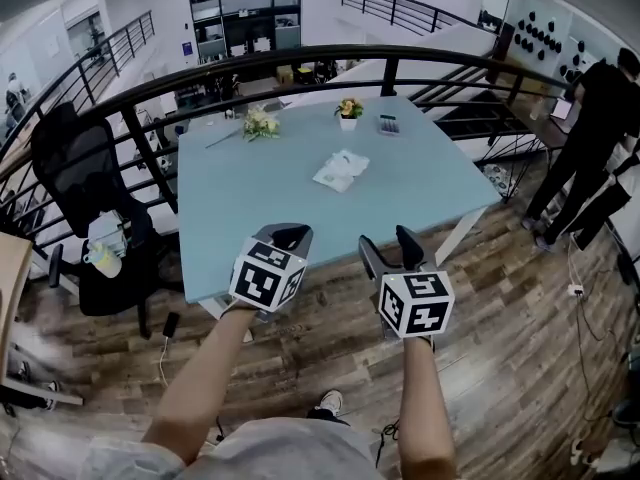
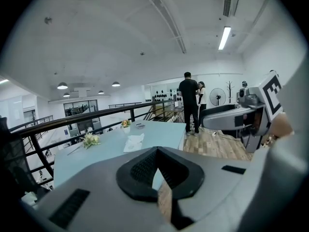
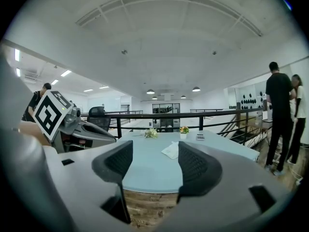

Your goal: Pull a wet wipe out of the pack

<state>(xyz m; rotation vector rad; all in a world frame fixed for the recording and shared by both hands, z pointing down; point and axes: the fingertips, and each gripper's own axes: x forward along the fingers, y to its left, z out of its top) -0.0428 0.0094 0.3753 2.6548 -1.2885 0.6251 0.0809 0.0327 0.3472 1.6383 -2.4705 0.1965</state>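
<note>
Reading no words, numbers or brands anywhere. Seeing only black-and-white square codes on the marker cubes (image 1: pixel 267 276) of the left tongs (image 1: pixel 290 234), seven o'clock, and right tongs (image 1: pixel 388 244), five o'clock. Making out no print on the pack (image 1: pixel 341 170), twelve o'clock.

The light-blue rectangular tabletop (image 1: pixel 250 213) is lying open up to the white flat wipe pack (image 1: pixel 341 170); a small potted yellow flower (image 1: pixel 348 109) and a black curved metal railing (image 1: pixel 300 56) are standing beyond

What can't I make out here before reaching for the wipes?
- The wet wipe pack: too small in every view; whether its flap is open cannot be told.
- The dark flat item near the table far edge: too small to identify, head view.
- Table's near edge: partly covered by the left gripper, head view.
</note>
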